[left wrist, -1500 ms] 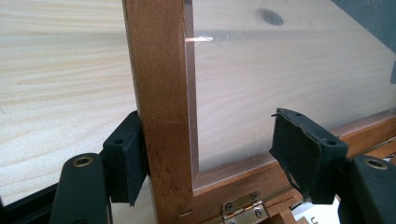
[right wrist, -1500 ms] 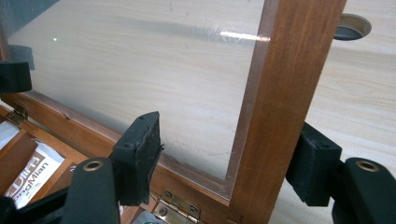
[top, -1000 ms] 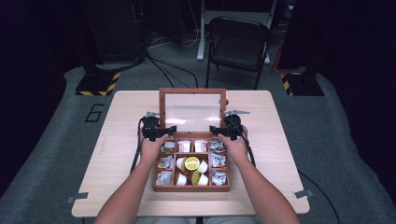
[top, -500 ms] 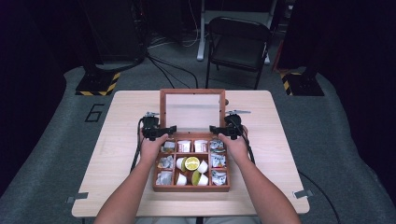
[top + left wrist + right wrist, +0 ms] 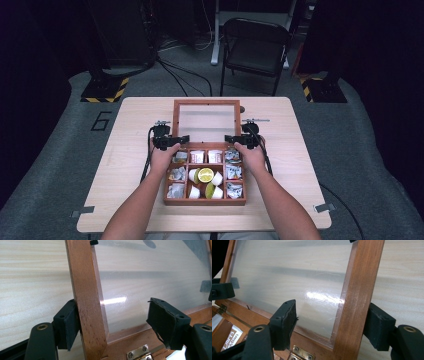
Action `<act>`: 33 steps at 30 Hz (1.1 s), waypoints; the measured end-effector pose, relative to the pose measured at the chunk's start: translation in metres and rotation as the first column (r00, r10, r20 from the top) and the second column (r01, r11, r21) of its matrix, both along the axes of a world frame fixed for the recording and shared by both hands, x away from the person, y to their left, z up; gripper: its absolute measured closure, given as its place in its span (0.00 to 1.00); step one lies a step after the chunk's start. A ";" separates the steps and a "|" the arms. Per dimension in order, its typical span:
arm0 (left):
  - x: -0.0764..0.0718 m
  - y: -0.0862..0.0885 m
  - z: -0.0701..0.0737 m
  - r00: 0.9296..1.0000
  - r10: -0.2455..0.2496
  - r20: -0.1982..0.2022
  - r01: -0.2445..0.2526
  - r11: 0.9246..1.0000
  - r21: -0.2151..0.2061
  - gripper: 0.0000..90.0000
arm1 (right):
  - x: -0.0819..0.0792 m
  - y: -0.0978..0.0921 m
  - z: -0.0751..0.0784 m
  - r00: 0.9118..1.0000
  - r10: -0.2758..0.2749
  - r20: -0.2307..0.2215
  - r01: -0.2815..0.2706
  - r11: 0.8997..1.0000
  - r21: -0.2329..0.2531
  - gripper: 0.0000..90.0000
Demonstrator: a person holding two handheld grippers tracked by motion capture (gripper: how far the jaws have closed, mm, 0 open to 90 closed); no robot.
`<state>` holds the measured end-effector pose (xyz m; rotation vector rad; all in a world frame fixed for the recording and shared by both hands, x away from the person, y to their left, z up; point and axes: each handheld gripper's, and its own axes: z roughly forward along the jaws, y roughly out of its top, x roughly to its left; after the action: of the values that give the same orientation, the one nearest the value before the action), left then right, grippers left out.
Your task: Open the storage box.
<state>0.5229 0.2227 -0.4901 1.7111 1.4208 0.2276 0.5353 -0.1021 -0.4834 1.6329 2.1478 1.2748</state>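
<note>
Box [image 5: 205,200] sits mid-desk [image 5: 130,130], lid [image 5: 206,122] swung back, glass pane up. Left tongs [image 5: 115,325] released, straddling the lid's left frame rail near the hinge; 1 pad touches the rail's outer face. Right tongs [image 5: 332,325] released, straddling the right rail likewise. Compartments hold packets, cups, lemon [image 5: 205,175].

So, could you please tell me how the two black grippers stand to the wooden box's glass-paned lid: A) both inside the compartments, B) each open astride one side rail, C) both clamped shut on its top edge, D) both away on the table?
B: the left gripper and right gripper each straddle a side rail of the lid, jaws apart.
</note>
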 end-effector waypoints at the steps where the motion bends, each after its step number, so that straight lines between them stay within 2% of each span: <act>1: 0.000 0.000 0.000 1.000 -0.001 -0.005 0.001 1.000 -0.002 0.31 | 0.000 0.000 0.000 1.000 -0.003 -0.003 0.003 1.000 0.001 0.35; 10: 0.004 0.002 -0.004 0.999 0.003 -0.044 -0.005 0.999 -0.031 0.31 | 0.003 -0.001 -0.003 0.998 -0.017 -0.056 0.019 1.000 0.024 0.35; 14: 0.006 0.002 -0.003 0.997 0.002 -0.075 -0.004 1.000 -0.030 0.31 | 0.004 -0.002 -0.005 0.998 -0.013 -0.059 0.015 0.999 0.033 0.35; 18: 0.008 0.004 -0.003 0.997 -0.015 -0.075 0.013 1.000 -0.025 0.31 | 0.005 -0.003 -0.005 0.998 -0.011 -0.065 0.013 0.999 0.037 0.35; 22: 0.009 0.004 -0.005 0.996 -0.009 -0.091 0.005 0.999 -0.043 0.30 | 0.006 -0.004 -0.007 0.997 -0.008 -0.077 0.012 0.999 0.047 0.36; 33: 0.011 0.005 -0.008 0.993 -0.007 -0.118 0.000 0.998 -0.060 0.30 | 0.008 -0.006 -0.009 0.995 -0.011 -0.102 0.017 0.998 0.053 0.36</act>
<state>0.5339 0.2278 -0.4977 1.7015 1.4952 0.0823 0.5429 -0.1077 -0.4927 1.7673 2.1728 1.2831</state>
